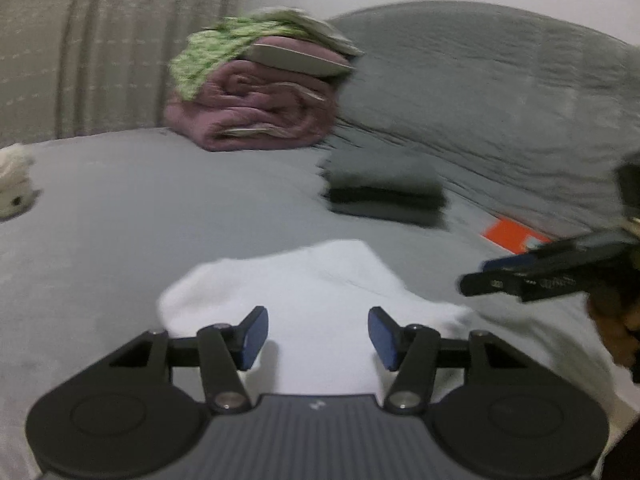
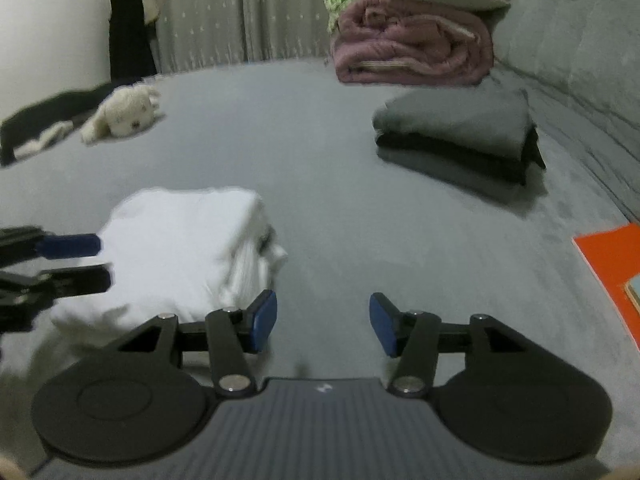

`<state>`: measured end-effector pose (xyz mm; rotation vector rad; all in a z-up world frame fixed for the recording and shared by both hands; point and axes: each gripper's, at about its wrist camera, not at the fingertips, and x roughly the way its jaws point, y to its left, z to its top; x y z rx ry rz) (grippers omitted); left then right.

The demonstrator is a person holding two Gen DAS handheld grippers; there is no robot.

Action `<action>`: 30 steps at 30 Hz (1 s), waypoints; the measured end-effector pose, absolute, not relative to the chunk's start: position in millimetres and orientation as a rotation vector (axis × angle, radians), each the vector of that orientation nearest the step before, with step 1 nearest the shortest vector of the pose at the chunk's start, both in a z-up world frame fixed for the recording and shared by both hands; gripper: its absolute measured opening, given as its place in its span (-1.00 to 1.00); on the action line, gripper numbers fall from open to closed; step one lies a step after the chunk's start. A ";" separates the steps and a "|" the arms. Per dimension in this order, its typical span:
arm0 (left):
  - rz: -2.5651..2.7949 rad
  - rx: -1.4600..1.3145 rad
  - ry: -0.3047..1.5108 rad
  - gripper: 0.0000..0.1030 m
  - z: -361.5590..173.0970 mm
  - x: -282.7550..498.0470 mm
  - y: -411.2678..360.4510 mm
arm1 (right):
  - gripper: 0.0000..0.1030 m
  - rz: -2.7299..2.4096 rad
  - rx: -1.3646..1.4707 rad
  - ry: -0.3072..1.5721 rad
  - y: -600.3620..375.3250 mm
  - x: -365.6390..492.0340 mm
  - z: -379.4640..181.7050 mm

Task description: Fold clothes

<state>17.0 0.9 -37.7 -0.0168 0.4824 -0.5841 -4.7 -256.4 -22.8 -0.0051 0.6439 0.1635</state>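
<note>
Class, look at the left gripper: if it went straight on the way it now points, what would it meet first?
Most likely the folded white garment lying just ahead of the left gripper, whose jaws stand open over it; depth is uncertain.

Plush toy point(image 2: 122, 114), orange book point(image 2: 608, 264), patterned curtain point(image 2: 224, 12), grey bedsheet point(image 2: 320, 128)

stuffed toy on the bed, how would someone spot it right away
Start at the grey bed and look to its far left, near the curtain. The stuffed toy lies there beside a dark garment. It is the only cream, fluffy thing; the other items are folded cloth.
</note>
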 end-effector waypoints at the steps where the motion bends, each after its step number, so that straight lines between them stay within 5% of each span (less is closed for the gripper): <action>1: -0.562 -0.028 0.482 0.10 -39.2 22.5 3.4 | 0.10 0.167 0.000 0.627 -252.0 -3.8 -20.7; 25: -0.305 -0.209 0.665 0.28 -47.0 54.5 39.1 | 0.12 0.240 0.147 0.662 -238.7 24.2 -25.7; 30: -0.263 -0.199 0.715 0.46 -43.8 46.1 36.5 | 0.28 0.225 0.156 0.669 -242.1 22.1 -24.4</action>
